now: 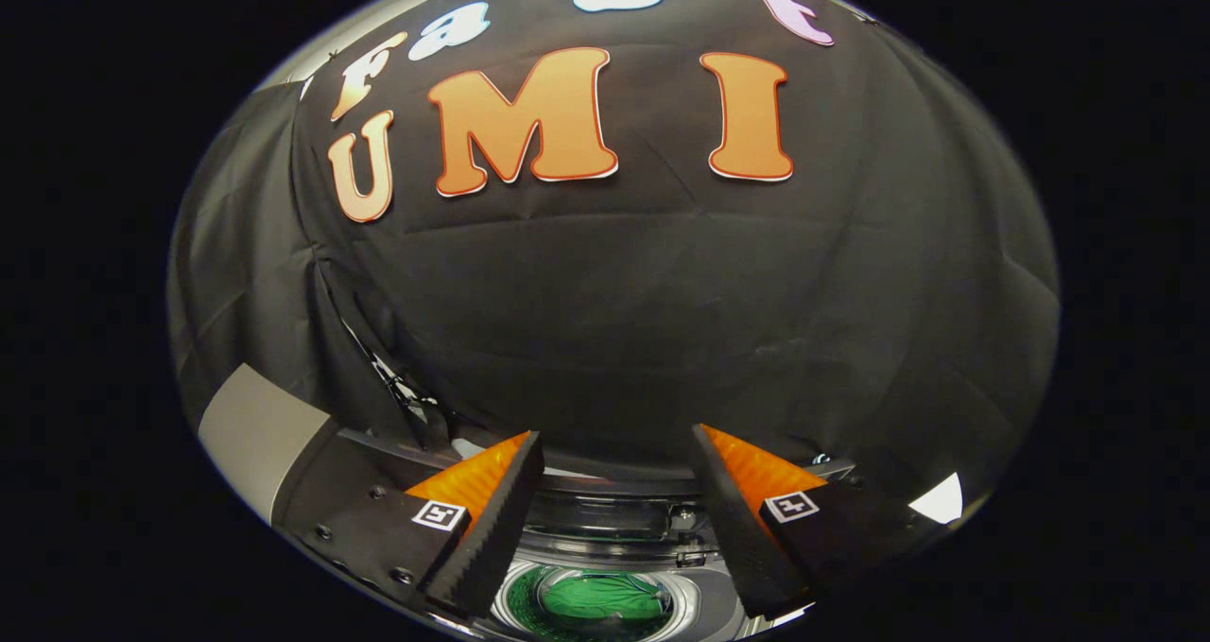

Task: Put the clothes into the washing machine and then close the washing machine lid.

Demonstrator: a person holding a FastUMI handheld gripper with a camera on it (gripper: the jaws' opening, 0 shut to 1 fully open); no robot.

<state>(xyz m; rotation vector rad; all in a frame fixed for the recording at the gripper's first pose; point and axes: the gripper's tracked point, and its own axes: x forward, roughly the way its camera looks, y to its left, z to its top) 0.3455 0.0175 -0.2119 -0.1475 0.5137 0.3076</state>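
Hand-held gripper (616,453): fingers spread wide, holding nothing
Washing machine (605,538): below and between the fingers, drum open
Clothes (594,597): green, inside the drum

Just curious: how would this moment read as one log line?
tool: open, empty | green cloth: in washing machine drum, below fingers | lid: not seen shut

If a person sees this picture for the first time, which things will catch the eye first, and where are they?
The gripper stands out first: its jaws are spread wide apart with nothing between them. Below and between them lies the round washing machine drum, and inside it a bright green cloth draws the eye. Beyond the jaws hangs the black cloth wall of the booth.
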